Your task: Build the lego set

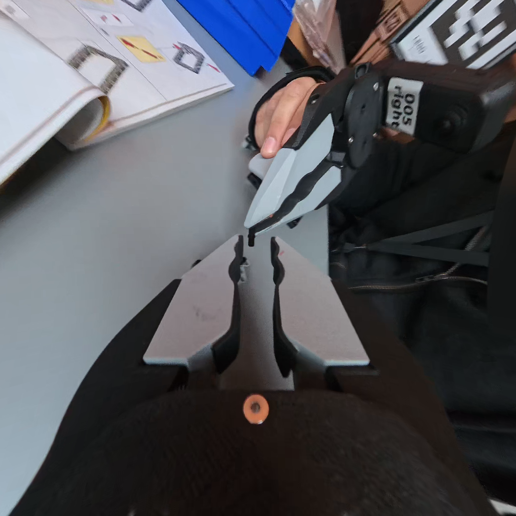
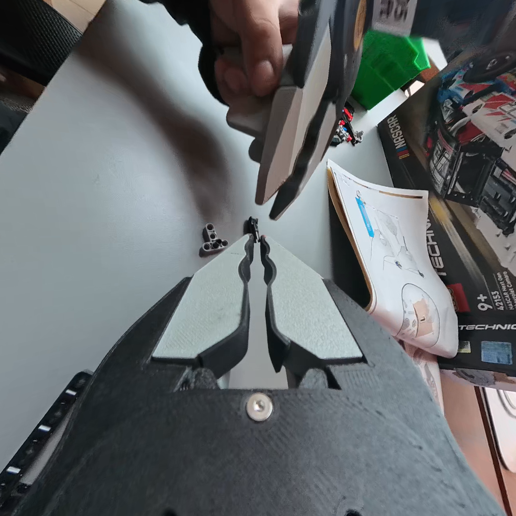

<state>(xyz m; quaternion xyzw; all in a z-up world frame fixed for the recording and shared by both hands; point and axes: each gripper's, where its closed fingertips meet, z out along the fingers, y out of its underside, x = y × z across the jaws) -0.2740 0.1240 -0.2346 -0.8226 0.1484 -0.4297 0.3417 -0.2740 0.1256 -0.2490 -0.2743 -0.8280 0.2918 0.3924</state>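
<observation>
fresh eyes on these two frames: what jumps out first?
The two grippers nearly tip to tip above the grey table: the right gripper pinches a small black pin, while the left gripper faces it with jaws apart. After that, a small grey lego connector lying left of the pin, and the boxed set at right.

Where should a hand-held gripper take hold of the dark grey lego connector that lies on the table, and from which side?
The dark grey lego connector lies flat on the table, apart from other parts, with its holes facing up. Probably best: come from straight above and close on the two long sides of one arm, near the bend, because the flat side faces give the fingers parallel surfaces.
</observation>
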